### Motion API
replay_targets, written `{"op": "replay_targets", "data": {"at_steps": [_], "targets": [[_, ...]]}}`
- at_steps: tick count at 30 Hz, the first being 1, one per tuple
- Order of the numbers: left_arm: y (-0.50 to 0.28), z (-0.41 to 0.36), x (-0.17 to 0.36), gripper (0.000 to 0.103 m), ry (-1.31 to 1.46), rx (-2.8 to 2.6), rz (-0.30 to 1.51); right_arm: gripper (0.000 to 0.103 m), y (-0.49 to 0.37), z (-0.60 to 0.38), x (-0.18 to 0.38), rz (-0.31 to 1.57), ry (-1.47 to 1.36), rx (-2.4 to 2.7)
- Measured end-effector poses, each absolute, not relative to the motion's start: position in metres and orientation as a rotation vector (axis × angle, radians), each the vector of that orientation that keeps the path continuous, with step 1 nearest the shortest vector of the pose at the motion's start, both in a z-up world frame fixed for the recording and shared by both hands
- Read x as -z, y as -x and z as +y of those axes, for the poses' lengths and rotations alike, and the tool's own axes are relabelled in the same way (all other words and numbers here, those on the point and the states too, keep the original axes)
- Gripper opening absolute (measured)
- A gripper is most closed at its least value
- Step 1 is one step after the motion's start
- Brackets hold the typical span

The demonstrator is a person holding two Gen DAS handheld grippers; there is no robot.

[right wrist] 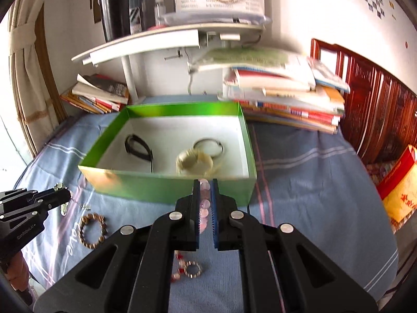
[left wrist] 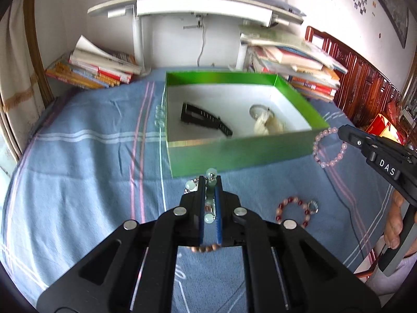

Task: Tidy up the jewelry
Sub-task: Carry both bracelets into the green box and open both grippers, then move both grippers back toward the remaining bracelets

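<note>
A green box (left wrist: pixel 234 151) with a white floor stands on the blue bedsheet; it also shows in the right wrist view (right wrist: pixel 166 187). Inside lie a black hair clip (left wrist: pixel 206 118), a metal ring and a cream tassel piece (left wrist: pixel 268 125). My left gripper (left wrist: pixel 210 182) is shut on a pale green bead piece with a chain (left wrist: pixel 210 176), just in front of the box's near wall. My right gripper (right wrist: pixel 205 185) is shut on a pink bead bracelet (left wrist: pixel 329 147), held near the box's near right corner. A red-and-cream bracelet (left wrist: pixel 295 211) and a brown wooden bracelet (right wrist: pixel 92 230) lie on the sheet.
Stacks of books (right wrist: pixel 284 96) lie behind the box on the right and more books (left wrist: pixel 96 67) on the left. A white desk (left wrist: pixel 195 7) stands behind. A carved wooden headboard (right wrist: pixel 378 114) and a red-yellow bag (right wrist: pixel 401 193) are at the right.
</note>
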State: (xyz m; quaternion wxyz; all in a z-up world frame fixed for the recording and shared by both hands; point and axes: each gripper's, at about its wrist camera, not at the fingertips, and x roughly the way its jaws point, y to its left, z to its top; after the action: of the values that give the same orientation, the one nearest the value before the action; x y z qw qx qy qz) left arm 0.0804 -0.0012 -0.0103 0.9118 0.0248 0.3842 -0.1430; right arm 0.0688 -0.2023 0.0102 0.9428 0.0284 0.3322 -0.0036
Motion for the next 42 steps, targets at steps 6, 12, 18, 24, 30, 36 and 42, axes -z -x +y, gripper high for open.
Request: {"op": "replay_targets", "data": {"at_steps": [6,12,18,24,30,36,42], "targets": [[-0.108,-0.004,-0.023,0.007,-0.064,0.255,0.712,0.008,-0.084,-0.198,-0.045,0.589,-0.024,0.019],[-0.162,-0.008,-0.022,0.007,-0.019,0.23,0.73,0.008,-0.128,-0.203,-0.043,0.604,-0.039,0.058],[-0.199,-0.018,0.009,0.007,-0.029,0.194,0.814,0.008,-0.167,-0.201,-0.006,0.711,-0.039,0.08],[-0.202,-0.018,0.018,0.026,-0.027,0.198,0.81,0.017,-0.171,-0.2,0.004,0.716,-0.03,0.095],[-0.179,-0.008,0.009,0.039,-0.053,0.171,0.784,0.023,-0.135,-0.202,-0.001,0.717,-0.018,0.056],[-0.129,0.013,0.028,0.058,-0.124,0.094,0.78,0.025,-0.084,-0.204,0.028,0.804,-0.024,0.004],[-0.099,0.033,0.067,0.061,-0.112,0.081,0.934,0.026,-0.071,-0.199,0.071,0.928,-0.027,-0.047]]}}
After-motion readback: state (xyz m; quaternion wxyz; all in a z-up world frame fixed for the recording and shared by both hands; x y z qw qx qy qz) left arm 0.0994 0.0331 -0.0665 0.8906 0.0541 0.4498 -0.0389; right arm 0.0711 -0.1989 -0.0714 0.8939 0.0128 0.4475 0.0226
